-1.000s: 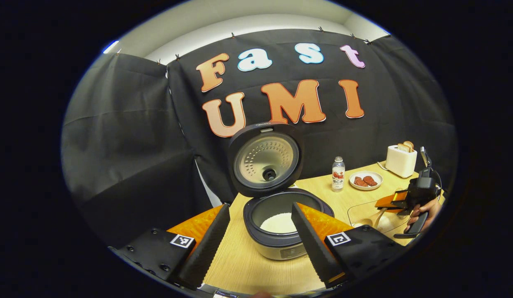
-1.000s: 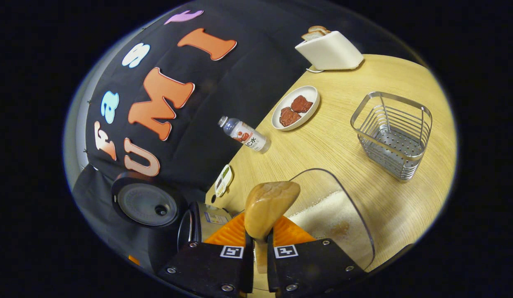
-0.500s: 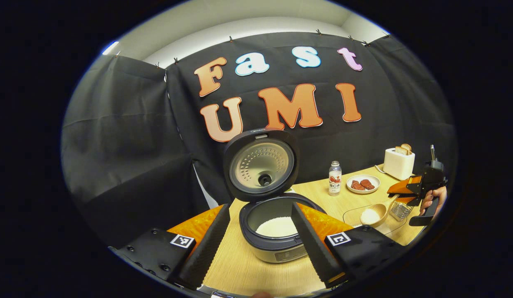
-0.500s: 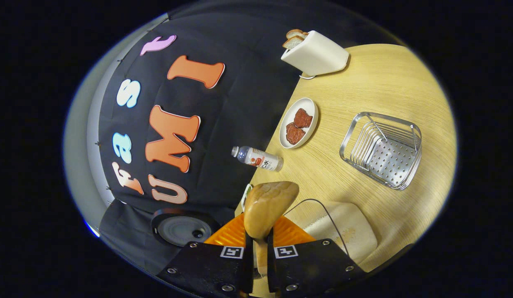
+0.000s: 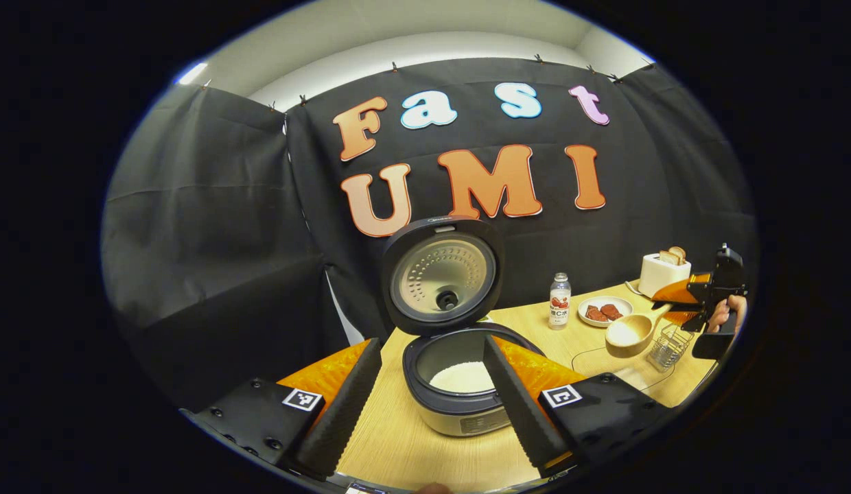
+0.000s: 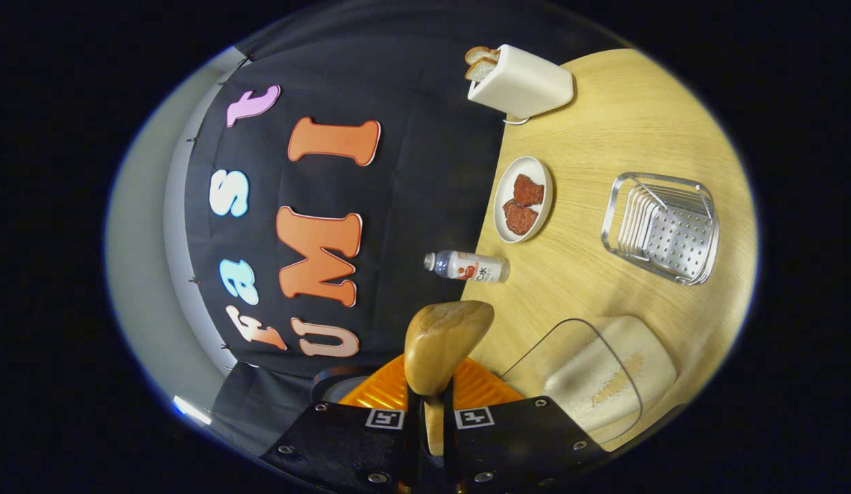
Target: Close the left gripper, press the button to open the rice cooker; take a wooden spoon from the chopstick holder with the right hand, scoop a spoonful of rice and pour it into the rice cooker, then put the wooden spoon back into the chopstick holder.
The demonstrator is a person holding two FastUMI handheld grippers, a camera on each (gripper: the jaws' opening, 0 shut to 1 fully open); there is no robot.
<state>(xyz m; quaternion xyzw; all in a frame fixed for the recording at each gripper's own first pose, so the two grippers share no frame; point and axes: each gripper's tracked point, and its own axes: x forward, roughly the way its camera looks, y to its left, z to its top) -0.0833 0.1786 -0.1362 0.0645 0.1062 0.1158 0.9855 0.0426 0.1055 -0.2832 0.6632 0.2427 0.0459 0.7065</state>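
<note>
wooden spoon point(image 6: 440, 350) clamped between right jaws

pot mouth point(image 5: 460, 374): open above | lid point(image 5: 441, 278): upright behind

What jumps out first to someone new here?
The rice cooker at table centre, lid up, white rice inside. To its right, the right gripper holds a wooden spoon loaded with rice in the air, above the clear rice container. The left gripper hangs open before the cooker.
</note>
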